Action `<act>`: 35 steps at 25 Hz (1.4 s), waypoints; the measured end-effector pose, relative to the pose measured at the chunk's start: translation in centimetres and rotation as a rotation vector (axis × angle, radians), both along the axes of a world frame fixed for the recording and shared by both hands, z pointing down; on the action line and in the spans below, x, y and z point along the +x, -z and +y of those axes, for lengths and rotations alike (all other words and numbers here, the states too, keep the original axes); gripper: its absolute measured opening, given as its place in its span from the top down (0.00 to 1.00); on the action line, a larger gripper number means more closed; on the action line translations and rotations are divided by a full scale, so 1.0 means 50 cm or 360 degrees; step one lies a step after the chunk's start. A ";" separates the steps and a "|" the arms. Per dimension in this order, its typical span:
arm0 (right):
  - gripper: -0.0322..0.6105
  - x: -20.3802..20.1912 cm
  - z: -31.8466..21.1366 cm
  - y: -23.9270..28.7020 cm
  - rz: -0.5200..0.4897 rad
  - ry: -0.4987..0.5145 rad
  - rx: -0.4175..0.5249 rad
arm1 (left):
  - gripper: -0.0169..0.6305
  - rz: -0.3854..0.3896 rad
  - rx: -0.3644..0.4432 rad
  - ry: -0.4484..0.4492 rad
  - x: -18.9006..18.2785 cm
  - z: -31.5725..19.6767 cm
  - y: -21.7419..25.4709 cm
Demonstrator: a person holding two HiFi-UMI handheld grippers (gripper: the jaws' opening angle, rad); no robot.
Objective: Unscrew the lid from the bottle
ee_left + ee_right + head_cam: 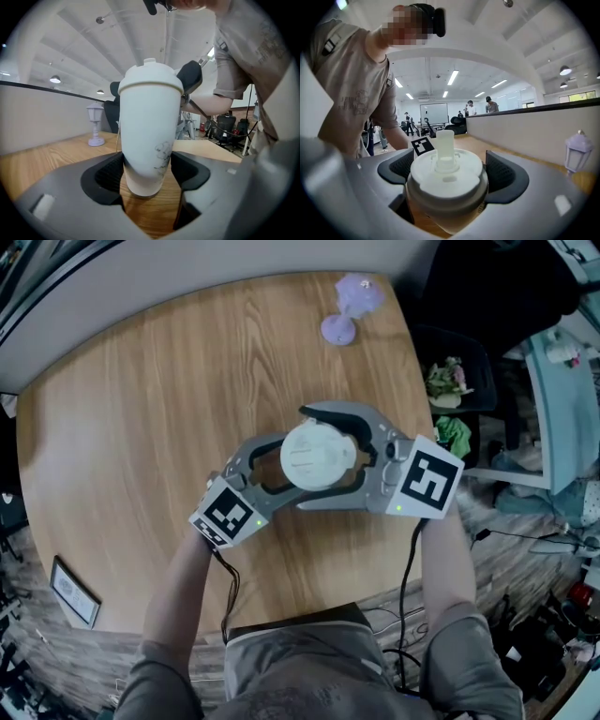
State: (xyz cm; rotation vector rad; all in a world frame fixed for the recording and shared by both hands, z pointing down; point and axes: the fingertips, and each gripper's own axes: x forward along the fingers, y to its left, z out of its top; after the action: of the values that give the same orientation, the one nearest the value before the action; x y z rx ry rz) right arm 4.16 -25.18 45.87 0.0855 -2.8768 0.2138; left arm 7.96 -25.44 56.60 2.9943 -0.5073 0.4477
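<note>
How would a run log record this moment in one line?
left gripper: clamped on bottle body | right gripper: closed around lid | lid: still on bottle | bottle: standing on table

Lilac lantern (pixel 350 306), round wooden table (pixel 141 446)

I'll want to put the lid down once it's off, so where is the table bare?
Bare: the left stretch of table from the bottle to the left edge, and the far strip between bottle and lamp. Crowded: the middle, where the left gripper grips the bottle and the right gripper its lid, and the near edge under the arms.
</note>
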 end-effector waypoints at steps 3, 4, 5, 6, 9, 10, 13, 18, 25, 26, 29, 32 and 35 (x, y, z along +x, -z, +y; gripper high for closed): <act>0.18 0.008 -0.017 0.009 -0.0070 -0.0212 -0.0104 | 0.48 0.0005 -0.0006 0.0071 0.004 -0.003 0.000; 0.18 0.015 -0.023 0.013 -0.0105 -0.0337 -0.0124 | 0.48 0.0014 -0.0006 0.0111 0.004 -0.003 -0.001; 0.17 0.024 -0.026 0.017 -0.0132 -0.0485 -0.0129 | 0.48 0.0024 -0.0007 0.0160 0.005 -0.003 -0.002; 0.17 0.032 -0.027 0.018 -0.0148 -0.0643 -0.0118 | 0.48 0.0031 -0.0007 0.0212 0.005 -0.003 -0.003; 0.12 0.043 -0.035 0.014 -0.0133 -0.1053 -0.0064 | 0.48 0.0025 -0.0005 0.0331 0.007 -0.004 -0.005; 0.13 0.042 -0.044 0.010 -0.0125 -0.1168 -0.0059 | 0.48 0.0025 -0.0003 0.0362 0.006 -0.003 -0.005; 0.13 0.029 -0.071 0.006 -0.0096 -0.1380 0.0009 | 0.49 0.0027 0.0007 0.0447 0.005 0.000 -0.003; 0.13 0.024 -0.090 0.002 -0.0020 -0.1474 0.0119 | 0.49 0.0020 0.0020 0.0536 0.008 -0.007 0.001; 0.15 0.018 -0.075 -0.017 0.0055 -0.1247 0.0129 | 0.50 -0.0005 0.0025 0.0475 0.007 -0.005 -0.005; 0.15 0.016 -0.073 -0.017 0.0059 -0.1175 0.0121 | 0.50 -0.0008 0.0025 0.0455 0.006 -0.005 -0.006; 0.15 0.006 -0.062 -0.016 0.0057 -0.0946 0.0112 | 0.51 -0.0018 0.0024 0.0375 0.003 -0.003 -0.005; 0.15 -0.001 -0.046 -0.015 0.0026 -0.0679 0.0088 | 0.52 -0.0028 0.0016 0.0272 0.000 0.000 -0.006; 0.15 -0.008 -0.025 -0.017 0.0034 -0.0343 0.0073 | 0.53 -0.0031 -0.0002 0.0157 -0.003 0.003 -0.008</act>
State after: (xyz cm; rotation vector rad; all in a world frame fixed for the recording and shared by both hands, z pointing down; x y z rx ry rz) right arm 3.78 -26.44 46.74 0.4045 -2.8489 0.1851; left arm 7.81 -25.31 56.99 2.9500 -0.6526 0.4693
